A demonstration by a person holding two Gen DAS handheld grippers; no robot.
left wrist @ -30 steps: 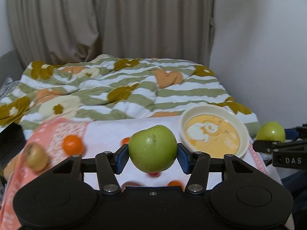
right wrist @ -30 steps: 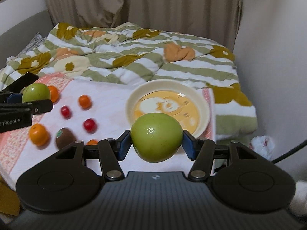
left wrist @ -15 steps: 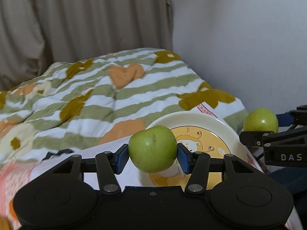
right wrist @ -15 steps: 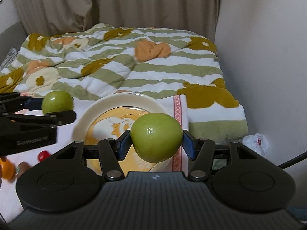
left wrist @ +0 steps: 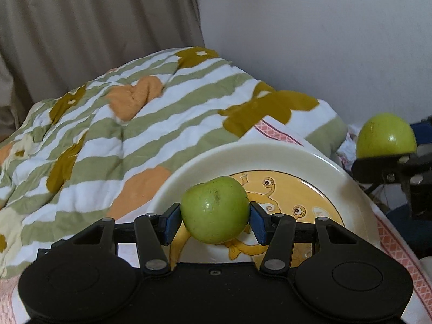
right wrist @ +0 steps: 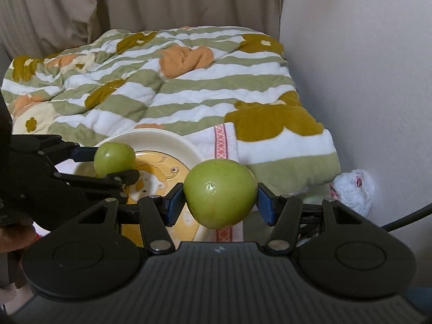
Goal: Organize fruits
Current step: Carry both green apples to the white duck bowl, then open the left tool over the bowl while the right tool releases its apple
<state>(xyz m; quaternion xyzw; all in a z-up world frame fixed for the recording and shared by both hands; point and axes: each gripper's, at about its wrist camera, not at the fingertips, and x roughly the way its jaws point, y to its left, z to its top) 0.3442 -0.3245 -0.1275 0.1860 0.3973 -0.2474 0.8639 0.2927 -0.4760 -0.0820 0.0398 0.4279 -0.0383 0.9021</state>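
My left gripper (left wrist: 215,222) is shut on a green apple (left wrist: 215,213) and holds it over the near part of a cream plate (left wrist: 348,189) with a yellow cartoon centre. My right gripper (right wrist: 220,206) is shut on a second, larger green apple (right wrist: 220,193), just right of the plate (right wrist: 172,140) and above its edge. In the right wrist view the left gripper (right wrist: 114,162) with its apple (right wrist: 114,158) is over the plate. In the left wrist view the right gripper's apple (left wrist: 386,136) is at the far right, beyond the plate rim.
The plate sits on a white cloth with a pink patterned border (right wrist: 222,137), over a striped green, white and orange quilt (right wrist: 167,81). A wall (right wrist: 364,67) stands close on the right, curtains (right wrist: 135,0) behind. A crumpled white bag (right wrist: 355,189) lies by the wall.
Both grippers have moved right and toward the plate, each still holding its apple. The left apple is now over the plate; the small fruits on the cloth have left view.
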